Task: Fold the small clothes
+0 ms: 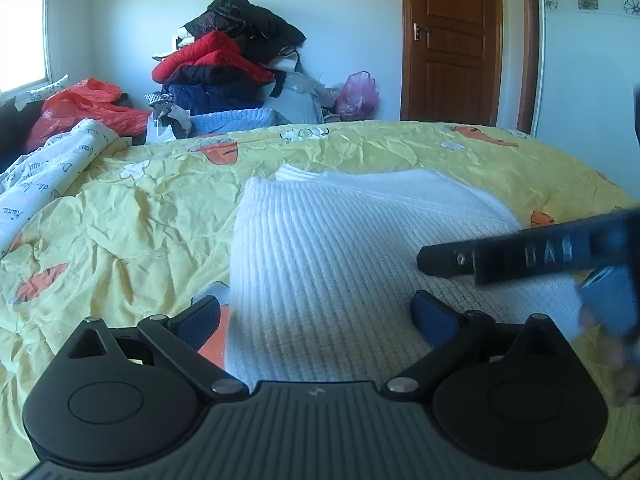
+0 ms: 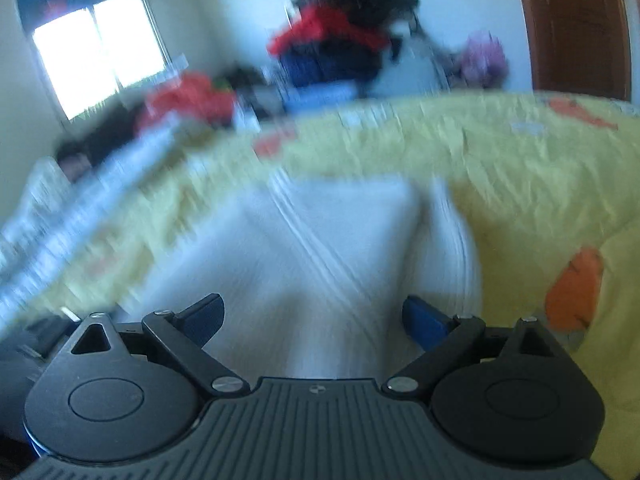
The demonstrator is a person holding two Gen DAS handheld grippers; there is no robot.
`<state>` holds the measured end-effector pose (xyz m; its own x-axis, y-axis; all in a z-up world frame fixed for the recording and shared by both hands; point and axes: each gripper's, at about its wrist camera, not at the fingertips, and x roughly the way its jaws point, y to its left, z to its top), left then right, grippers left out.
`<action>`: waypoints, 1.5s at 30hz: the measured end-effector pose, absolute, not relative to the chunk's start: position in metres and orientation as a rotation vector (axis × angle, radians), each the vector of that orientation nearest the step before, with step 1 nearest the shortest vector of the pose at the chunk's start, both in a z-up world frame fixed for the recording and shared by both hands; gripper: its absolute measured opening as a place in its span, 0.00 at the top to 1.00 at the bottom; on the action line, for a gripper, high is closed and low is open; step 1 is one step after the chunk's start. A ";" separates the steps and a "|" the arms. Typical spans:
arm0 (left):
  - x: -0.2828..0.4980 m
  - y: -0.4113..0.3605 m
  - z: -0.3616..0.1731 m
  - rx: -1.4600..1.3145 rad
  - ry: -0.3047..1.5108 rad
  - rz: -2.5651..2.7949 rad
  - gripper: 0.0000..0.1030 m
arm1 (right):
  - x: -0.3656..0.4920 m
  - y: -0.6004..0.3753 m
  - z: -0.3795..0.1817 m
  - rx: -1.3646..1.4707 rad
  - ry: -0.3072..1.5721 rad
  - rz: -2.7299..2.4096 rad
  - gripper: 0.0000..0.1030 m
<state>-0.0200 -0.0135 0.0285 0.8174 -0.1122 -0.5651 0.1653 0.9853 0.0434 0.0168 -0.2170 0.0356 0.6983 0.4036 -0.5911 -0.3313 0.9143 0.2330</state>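
Ribbed white knit laid folded on crinkled yellow bedspread; bare spread seen left, right. Left gripper and right gripper jaws spread, nothing held.

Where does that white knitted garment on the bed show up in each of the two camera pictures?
Left wrist view: the white knitted garment fills the centre and lower middle, on the yellow bedspread, just ahead of the open left tongs.
Right wrist view: blurred, it sits at centre, reaching down between the open right tongs.
Shared landmark: the pile of clothes by the far wall.
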 end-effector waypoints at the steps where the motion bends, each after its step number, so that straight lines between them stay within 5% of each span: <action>1: -0.020 -0.014 0.028 0.092 0.596 -0.151 0.00 | 0.015 -0.218 0.031 0.112 0.669 0.421 0.03; 6: -0.025 -0.007 0.035 0.059 0.597 -0.156 0.02 | 0.017 -0.223 0.040 0.147 0.709 0.436 0.03; 8: -0.033 0.011 0.048 -0.031 0.587 -0.199 0.01 | 0.012 -0.241 0.054 0.234 0.703 0.438 0.11; 12: -0.023 0.063 0.052 -0.294 0.651 -0.288 0.01 | 0.004 -0.298 0.061 0.432 0.680 0.414 0.00; 20: 0.031 0.083 -0.001 -0.627 0.902 -0.377 0.02 | 0.020 -0.312 0.010 0.612 0.982 0.503 0.03; 24: 0.039 0.075 0.002 -0.634 0.921 -0.369 0.26 | 0.016 -0.286 0.012 0.515 0.945 0.552 0.09; 27: 0.032 0.074 0.017 -0.591 0.903 -0.355 0.44 | 0.014 -0.284 0.020 0.490 0.953 0.576 0.28; 29: 0.024 0.073 0.033 -0.566 0.881 -0.359 0.45 | 0.009 -0.292 0.034 0.529 0.917 0.610 0.38; 35: -0.025 0.073 0.048 -0.464 0.869 -0.424 0.45 | -0.034 -0.310 0.052 0.542 0.893 0.704 0.40; 39: -0.039 0.081 0.016 -0.481 0.879 -0.390 0.32 | -0.046 -0.311 0.022 0.540 0.941 0.642 0.39; 44: -0.069 0.080 0.057 -0.338 0.768 -0.333 0.29 | -0.060 -0.325 0.038 0.657 0.860 0.537 0.29; 45: -0.080 0.077 0.068 -0.272 0.717 -0.319 0.23 | -0.067 -0.327 0.045 0.637 0.823 0.511 0.28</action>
<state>-0.0799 0.0767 0.0682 0.7094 -0.3757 -0.5962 0.1916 0.9170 -0.3499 -0.0670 -0.3273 0.0453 0.5810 0.6377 -0.5057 -0.1695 0.7025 0.6912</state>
